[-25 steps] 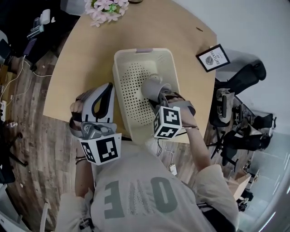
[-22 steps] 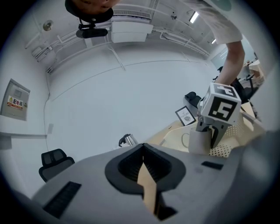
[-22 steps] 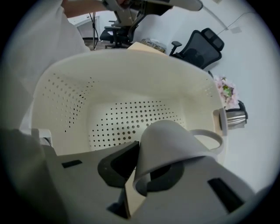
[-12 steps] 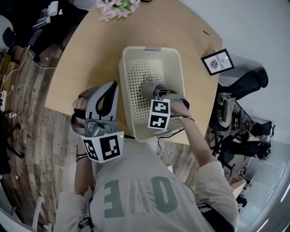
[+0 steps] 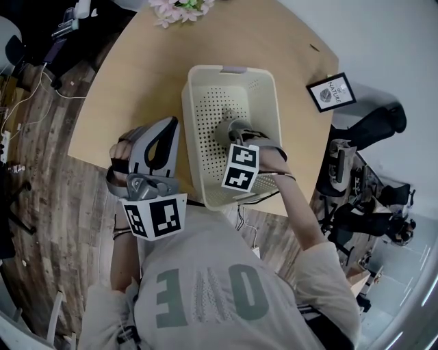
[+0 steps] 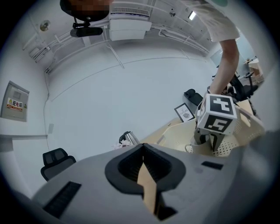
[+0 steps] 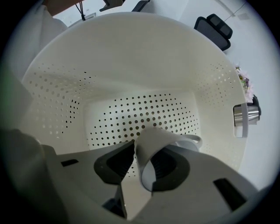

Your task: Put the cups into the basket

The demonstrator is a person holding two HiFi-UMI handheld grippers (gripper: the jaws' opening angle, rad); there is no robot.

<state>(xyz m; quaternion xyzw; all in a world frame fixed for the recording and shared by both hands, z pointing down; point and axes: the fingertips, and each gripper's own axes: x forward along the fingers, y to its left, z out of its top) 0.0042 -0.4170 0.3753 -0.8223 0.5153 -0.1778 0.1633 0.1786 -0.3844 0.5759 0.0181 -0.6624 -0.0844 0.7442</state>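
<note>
Right gripper (image 7: 147, 148): I hold it pointing steeply down into the cream perforated plastic basket (image 5: 233, 70). Its jaws have just been opening and now stand wide. The wall of the pale grey cup with a loop handle (image 7: 153, 136) is between them: one jaw outside the rim, one inside, with a clear gap at the outer pad, so nothing is clamped

Cup position: upright, mouth up, on the dotted floor of the basket, toward the middle. Its handle (image 7: 192, 140) points to the right in the right gripper view

Marker cube (image 5: 240, 167): directly above the cup in the head view, with my right hand behind it at the near wall of the basket

Left gripper (image 6: 143, 148): held roughly level over the light wooden table (image 5: 137, 75), just to the left of the basket and apart from it. Jaws together, nothing between them

Surroundings: the basket sits on the table near its front edge. A black-framed card (image 5: 330, 92) stands at the table's right corner. Pink flowers (image 5: 181, 5) are at the far edge, with a steel flask (image 7: 245, 114) near them
</note>
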